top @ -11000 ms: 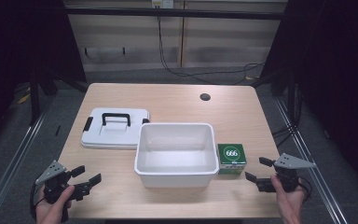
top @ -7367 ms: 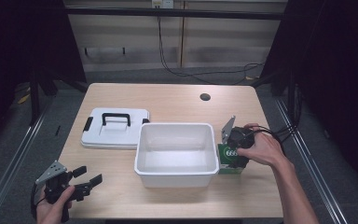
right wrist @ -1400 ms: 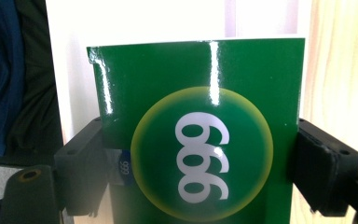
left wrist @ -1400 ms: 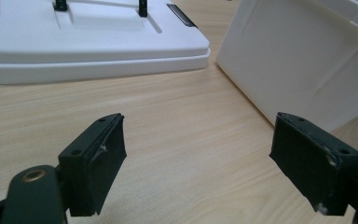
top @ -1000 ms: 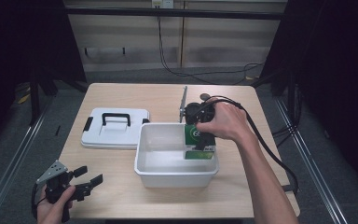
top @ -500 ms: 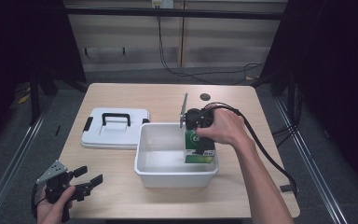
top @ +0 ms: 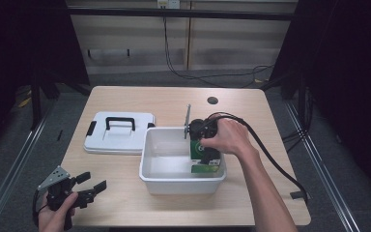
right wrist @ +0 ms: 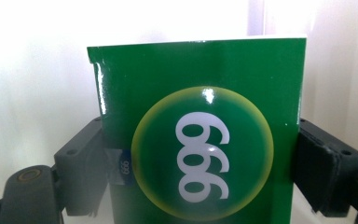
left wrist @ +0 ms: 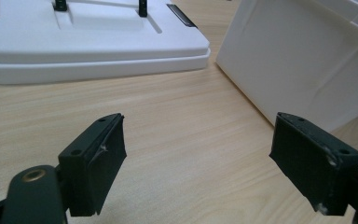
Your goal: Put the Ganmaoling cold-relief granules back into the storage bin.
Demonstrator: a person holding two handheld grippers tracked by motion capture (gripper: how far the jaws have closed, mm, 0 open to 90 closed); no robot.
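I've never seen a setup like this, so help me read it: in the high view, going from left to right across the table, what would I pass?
Left gripper → white lid with black handle → white bin → green box held in the right gripper → cable.

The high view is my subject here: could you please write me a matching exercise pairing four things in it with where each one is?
Things:
1. green box
2. white lid
3. left tool
4. white bin

Places:
A. flat on the table, left of the bin
B. at the table's near left corner, open
C. middle of the table
D. clamped in the right tool, inside the bin

Pairs: 1-D, 2-A, 3-B, 4-C
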